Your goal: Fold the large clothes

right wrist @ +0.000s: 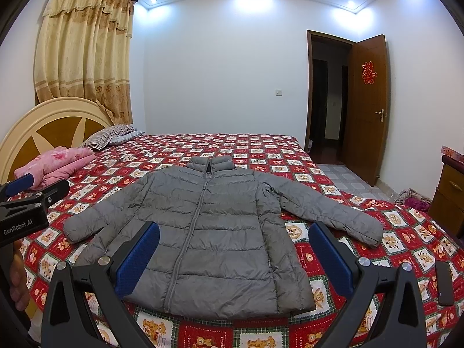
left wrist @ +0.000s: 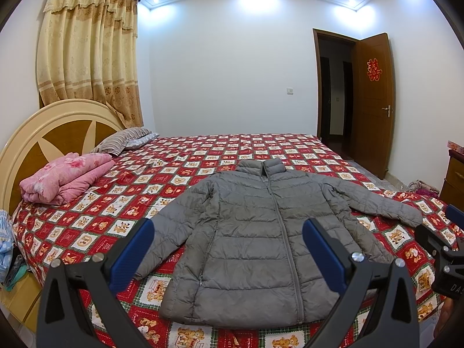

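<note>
Left wrist view looks across a big bed point(left wrist: 87, 226) with a red cover full of little bear squares. A gray puffy jacket point(left wrist: 255, 232) lies flat on the cover, zipped up, with its collar at the far end and its bottom edge close to the near edge of the bed. The left gripper point(left wrist: 229, 258) hangs above the near side of the jacket with its two blue fingers spread wide, holding nothing. One sleeve lies tucked along the jacket's side, and the other sleeve sticks out far toward the right edge of the bed. In the right wrist view, the right gripper point(right wrist: 235, 258) is also spread wide and holds nothing, hanging over the jacket's bottom part. A dark phone point(right wrist: 445, 282) lies on the cover near the right edge, apart from the sleeve. A pink folded blanket point(left wrist: 66, 178) and striped pillow point(left wrist: 121, 140) sit by the headboard point(left wrist: 37, 136), well away from the jacket. Lots of bare cover lies past the collar and between the jacket and the blanket. A brown door point(left wrist: 374, 104) stands open beyond the bed.
</note>
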Demonstrator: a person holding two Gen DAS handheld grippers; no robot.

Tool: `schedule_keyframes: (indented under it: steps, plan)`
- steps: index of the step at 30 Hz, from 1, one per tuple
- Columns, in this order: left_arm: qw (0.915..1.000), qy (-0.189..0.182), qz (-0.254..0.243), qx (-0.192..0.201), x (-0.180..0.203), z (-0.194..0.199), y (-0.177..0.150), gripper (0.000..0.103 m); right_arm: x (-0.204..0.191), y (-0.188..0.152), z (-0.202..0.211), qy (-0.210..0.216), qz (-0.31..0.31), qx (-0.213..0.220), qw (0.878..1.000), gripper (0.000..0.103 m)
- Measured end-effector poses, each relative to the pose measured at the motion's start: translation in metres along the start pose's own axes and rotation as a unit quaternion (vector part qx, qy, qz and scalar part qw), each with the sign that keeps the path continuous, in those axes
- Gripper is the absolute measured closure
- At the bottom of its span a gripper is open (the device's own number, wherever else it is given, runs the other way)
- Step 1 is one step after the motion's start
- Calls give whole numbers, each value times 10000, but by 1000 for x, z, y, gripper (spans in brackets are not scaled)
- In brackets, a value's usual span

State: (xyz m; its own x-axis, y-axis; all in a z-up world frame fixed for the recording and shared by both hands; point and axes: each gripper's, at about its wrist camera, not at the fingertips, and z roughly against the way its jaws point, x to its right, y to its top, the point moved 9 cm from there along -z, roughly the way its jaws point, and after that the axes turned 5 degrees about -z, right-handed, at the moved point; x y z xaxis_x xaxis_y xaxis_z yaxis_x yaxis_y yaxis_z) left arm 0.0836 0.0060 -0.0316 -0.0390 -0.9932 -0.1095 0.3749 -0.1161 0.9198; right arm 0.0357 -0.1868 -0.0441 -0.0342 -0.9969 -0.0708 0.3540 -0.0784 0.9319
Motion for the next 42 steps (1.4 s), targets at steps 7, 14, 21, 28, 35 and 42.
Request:
schedule_keyframes:
  steps: [7,14,21,28,35,42]
  plan:
    - [10000,-5,-6,-4,0,0,0,0,0,0,0,-6,-2,-1,10000,1]
    - [10000,5,-8,-5,-1,0,0,0,-1,-2,-1,-2,-16,-19,10000,1]
    - [10000,0,-12,-5,-1,-1,-1,0,-1,-3,-2,2,-7,-29,10000,1]
    - [10000,10,-32,-77,-4,-9,-5,0,4,-6,-10,-23,-27,-99,9999,1]
    - [9991,168,-165,-366,-5,-56,-24,0,53,-16,-50,-267,-273,-329,9987,1]
    - [9957,503,-403,-669,-14,-133,-40,0,207,-43,-124,-1346,-1540,-971,9740,1]
